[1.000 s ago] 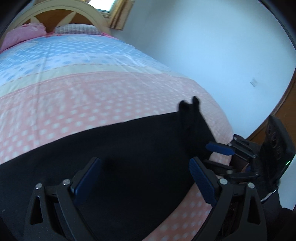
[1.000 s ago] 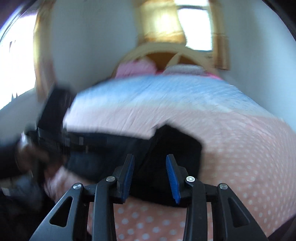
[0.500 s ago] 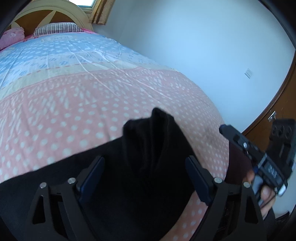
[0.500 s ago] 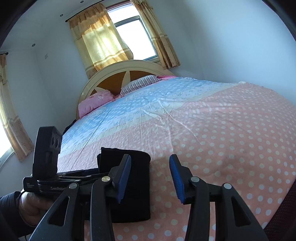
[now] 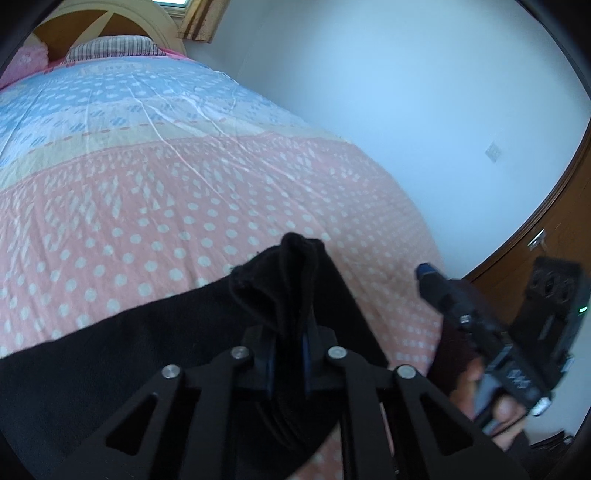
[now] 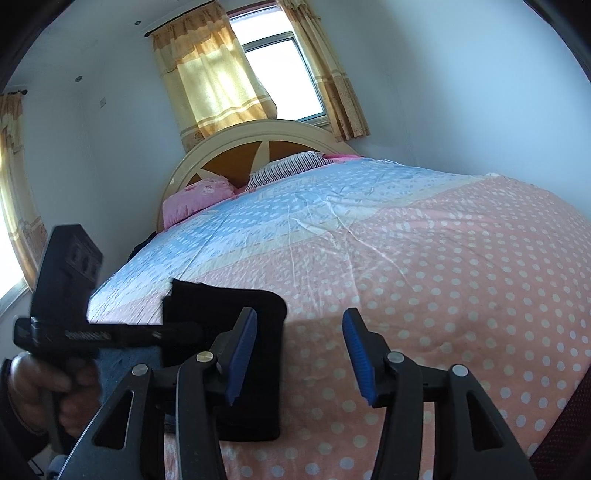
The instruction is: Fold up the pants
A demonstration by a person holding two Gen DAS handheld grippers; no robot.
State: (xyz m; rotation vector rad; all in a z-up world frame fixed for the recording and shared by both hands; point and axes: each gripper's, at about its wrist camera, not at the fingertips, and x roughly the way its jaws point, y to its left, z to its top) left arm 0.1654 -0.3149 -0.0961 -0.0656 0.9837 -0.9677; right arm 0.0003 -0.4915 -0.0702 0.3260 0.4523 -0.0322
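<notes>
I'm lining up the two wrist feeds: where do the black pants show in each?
Left wrist: black pants fill the lower left, one end bunched at bottom centre.
Right wrist: pants lie lower left of centre, on the pink dotted bedspread.
Shared landmark: the striped pillow by the headboard.

1. The left wrist view looks down along its own fingers from close above the pants [image 5: 155,354], facing up the bed [image 5: 177,192] toward the headboard [image 5: 122,22] and the right-hand wall.
2. The right wrist view sits low near the bed's foot, facing up its length to the headboard [image 6: 236,147] and window [image 6: 280,77].
3. Both views share the bed [image 6: 424,258], the pants [image 6: 255,387] and the headboard.
4. Each view catches the other gripper at its edge.
</notes>
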